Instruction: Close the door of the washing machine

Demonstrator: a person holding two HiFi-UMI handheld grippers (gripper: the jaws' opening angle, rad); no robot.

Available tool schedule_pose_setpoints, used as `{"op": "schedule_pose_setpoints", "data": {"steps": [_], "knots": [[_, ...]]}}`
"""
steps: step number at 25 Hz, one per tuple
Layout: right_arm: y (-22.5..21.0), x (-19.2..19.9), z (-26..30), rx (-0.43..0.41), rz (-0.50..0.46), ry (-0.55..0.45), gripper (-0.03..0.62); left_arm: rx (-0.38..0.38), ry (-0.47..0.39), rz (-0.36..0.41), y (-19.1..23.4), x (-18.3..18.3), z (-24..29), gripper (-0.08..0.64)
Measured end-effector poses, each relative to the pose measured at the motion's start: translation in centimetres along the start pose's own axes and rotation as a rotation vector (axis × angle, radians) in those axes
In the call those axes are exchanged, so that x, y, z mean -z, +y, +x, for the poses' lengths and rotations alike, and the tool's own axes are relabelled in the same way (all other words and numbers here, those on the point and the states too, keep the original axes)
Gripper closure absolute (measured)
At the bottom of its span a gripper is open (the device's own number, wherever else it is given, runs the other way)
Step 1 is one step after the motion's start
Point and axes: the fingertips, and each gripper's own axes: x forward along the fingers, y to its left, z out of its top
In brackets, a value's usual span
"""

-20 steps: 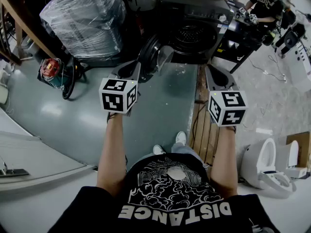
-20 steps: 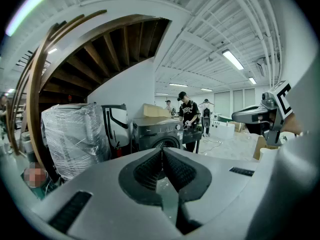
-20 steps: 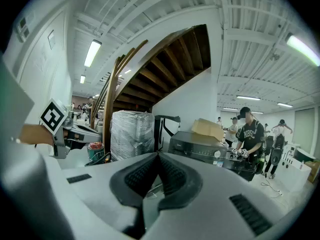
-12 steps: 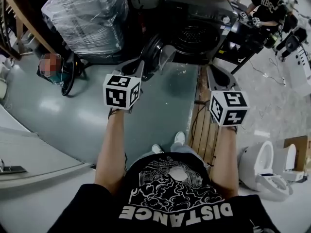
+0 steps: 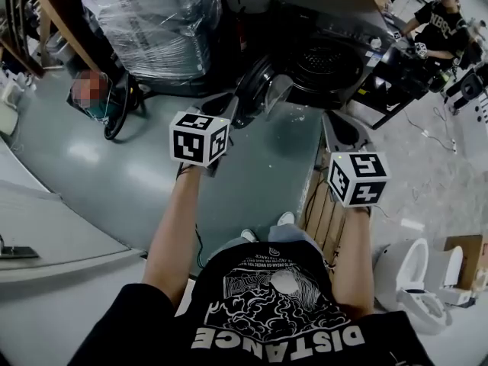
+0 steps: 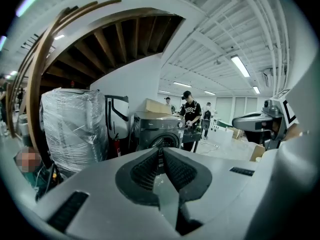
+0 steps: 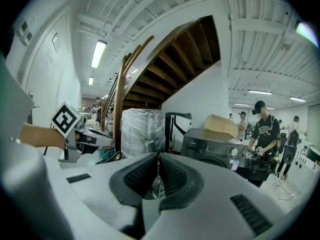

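Facing the dark washing machine (image 5: 335, 33) with its round door (image 5: 256, 90) hanging open, swung out to the left of the drum opening (image 5: 329, 59). Left tongs (image 6: 160, 154) are pinched fully together with nothing between them; right tongs (image 7: 158, 158) look the same, tips meeting, empty. Both sit short of the door, not touching it. Risks as I see them: closed tips make a small contact patch, so a push on the curved glass or rounded rim can skid off and send the tongs into the machine front. Pushing close to the hinge side gives poor leverage, and the door may stall or bounce off the latch without catching. It likely needs a firm push on the free edge, followed through, though too hard a shove slams it. Wooden slats (image 5: 324, 208) on the floor lie just beside the right foot, a trip hazard when stepping in. Person (image 5: 441, 23) at the counter (image 5: 396, 78) right of the machine is near, so avoid a wide right-arm swing. Wrapped bundle (image 5: 152, 21) crowds the left side, limiting room behind the door.
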Motion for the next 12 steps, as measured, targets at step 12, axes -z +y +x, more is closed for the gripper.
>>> {"op": "schedule_pose_setpoints", "data": {"steps": [12], "knots": [[0.9, 2.3, 6.9, -0.124, -0.03, 0.058, 0.569, -0.002, 0.111, 0.021, 3.4, 4.3, 5.0, 0.529]]}}
